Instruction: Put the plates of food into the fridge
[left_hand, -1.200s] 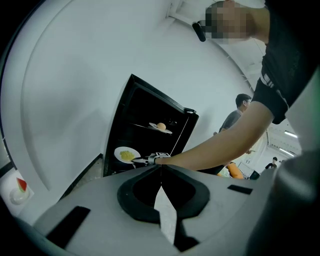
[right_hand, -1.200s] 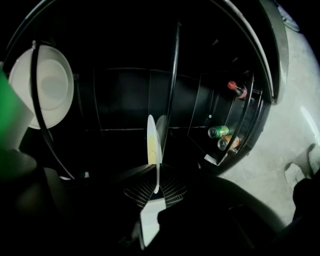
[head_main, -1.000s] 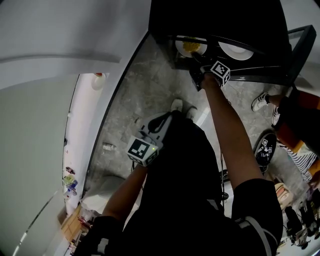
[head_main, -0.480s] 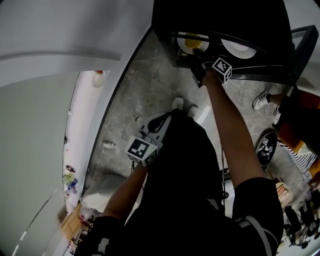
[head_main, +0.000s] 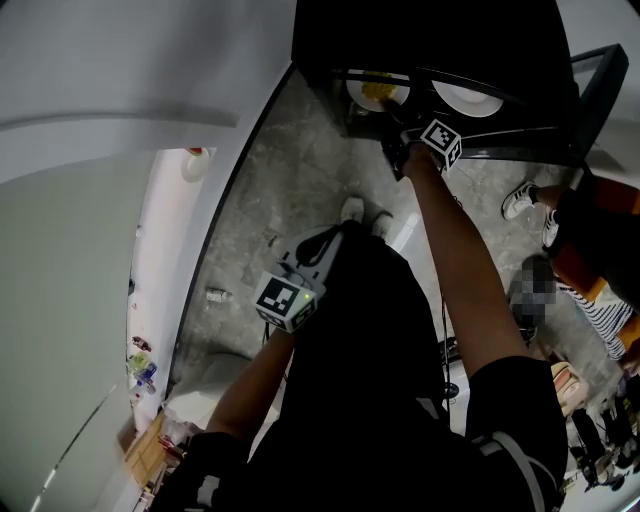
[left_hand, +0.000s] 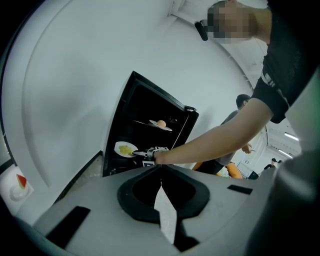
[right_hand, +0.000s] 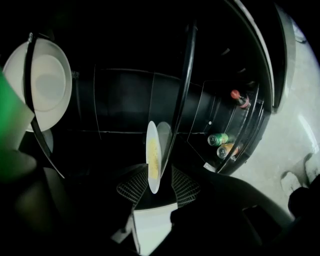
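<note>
Releasing now: your right gripper (right_hand: 159, 186) jaws opening, near rim of white round plate of yellow food (right_hand: 152, 150) between them. Plate rests low inside black fridge (left_hand: 135, 105). Judge it stiff, glossy, slippery, breakable, light. Grip at near rim and keep level. Left gripper (left_hand: 161, 172) jaws pressed together, empty.

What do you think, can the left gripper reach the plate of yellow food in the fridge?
Probably not: the left gripper sits shut, back from the fridge, while the right gripper, jaws opening, has the rim of the plate between them.
</note>
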